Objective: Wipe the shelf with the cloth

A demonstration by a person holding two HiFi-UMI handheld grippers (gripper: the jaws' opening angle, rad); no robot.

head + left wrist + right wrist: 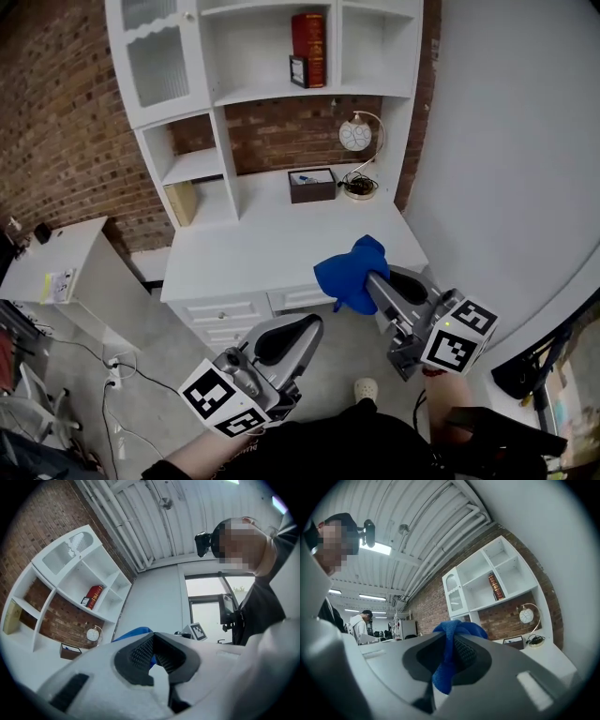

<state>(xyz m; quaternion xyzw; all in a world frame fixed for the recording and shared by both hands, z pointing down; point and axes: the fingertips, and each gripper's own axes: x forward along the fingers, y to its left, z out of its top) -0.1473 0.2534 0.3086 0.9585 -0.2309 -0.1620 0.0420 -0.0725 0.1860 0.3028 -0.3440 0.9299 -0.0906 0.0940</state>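
Over front edge of white desk-and-shelf unit (253, 246), R gripper (375, 279) clamps bunched blue cloth (349, 270); L gripper (298, 330) pinched together, empty. Risk: small bite, so cloth could slip under drag; sweep may knock round globe lamp (356, 137) or brown box (312, 186).

Staged study nook inside workshop hall: white desk hutch (262, 246), brick wall (56, 112), exposed ceiling pipes (454, 533).

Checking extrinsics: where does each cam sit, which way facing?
Head view: on the head, steeply down at desk, shelf; both hand-held grippers, a shoe show.
Left gripper view: on left hand-held gripper, tilted up at shelf, ceiling; shut jaws, torso show.
Right gripper view: on right hand-held gripper, up at shelf; jaws clamp cloth.
Shared: book, lamp, cloth in all.
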